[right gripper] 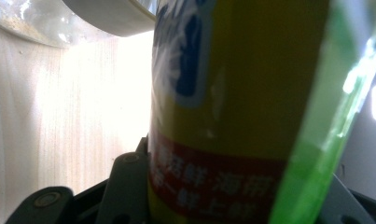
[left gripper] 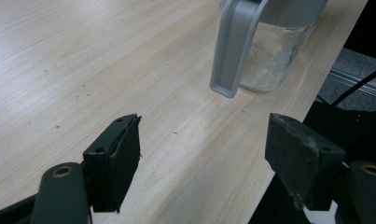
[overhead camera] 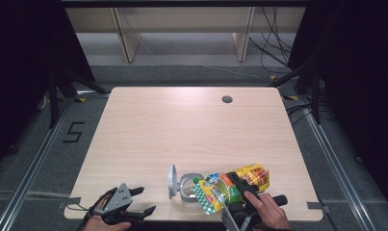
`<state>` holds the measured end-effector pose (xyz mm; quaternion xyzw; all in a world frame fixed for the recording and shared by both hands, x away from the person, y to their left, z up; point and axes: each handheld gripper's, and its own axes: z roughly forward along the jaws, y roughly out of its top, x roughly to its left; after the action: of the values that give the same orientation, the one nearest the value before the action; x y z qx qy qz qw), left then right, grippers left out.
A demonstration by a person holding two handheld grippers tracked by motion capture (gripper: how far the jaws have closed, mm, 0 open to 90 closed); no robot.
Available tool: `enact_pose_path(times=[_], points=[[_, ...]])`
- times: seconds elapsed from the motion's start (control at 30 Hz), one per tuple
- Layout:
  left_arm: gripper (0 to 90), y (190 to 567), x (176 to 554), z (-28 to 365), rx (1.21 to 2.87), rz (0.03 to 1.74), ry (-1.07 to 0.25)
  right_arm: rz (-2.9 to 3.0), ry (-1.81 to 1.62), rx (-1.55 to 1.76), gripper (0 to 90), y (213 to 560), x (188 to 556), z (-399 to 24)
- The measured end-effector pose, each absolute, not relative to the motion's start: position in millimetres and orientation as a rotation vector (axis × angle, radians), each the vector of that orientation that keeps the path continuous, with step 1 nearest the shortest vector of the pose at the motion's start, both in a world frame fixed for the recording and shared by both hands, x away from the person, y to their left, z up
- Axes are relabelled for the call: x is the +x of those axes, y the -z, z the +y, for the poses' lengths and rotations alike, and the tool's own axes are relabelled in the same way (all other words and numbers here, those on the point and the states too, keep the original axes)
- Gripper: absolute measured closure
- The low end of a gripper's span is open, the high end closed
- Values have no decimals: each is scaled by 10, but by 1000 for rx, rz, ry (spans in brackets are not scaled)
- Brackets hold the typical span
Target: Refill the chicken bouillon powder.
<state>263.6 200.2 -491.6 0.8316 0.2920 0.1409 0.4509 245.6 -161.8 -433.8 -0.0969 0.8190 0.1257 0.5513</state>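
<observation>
- Bag (overhead camera: 232, 188) is lying tipped over near the front edge of the table (overhead camera: 182, 130), with its open end pointing at the jar (overhead camera: 189, 187).
- You are clamping the bag with your right gripper (overhead camera: 239, 185); its jaws are pressing on the yellow and green sides.
- Up close, the bag (right gripper: 237, 107) is sitting right between those jaws.
- Jar is standing just left of the bag, with its grey lid (overhead camera: 172, 181) swung open to the left.
- You are holding your left gripper (overhead camera: 134, 202) near the front left edge, well apart from the jar (left gripper: 269, 51).
- Its jaws are standing apart with nothing between them.
</observation>
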Motion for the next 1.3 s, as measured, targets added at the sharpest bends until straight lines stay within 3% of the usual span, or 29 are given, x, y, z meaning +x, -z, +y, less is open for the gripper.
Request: enact_pose_path(times=[1.3], points=[[261, 4922, 2640, 2009, 2066, 730, -357, 1733, -3, -505, 600, 4386, 2314, -1407]])
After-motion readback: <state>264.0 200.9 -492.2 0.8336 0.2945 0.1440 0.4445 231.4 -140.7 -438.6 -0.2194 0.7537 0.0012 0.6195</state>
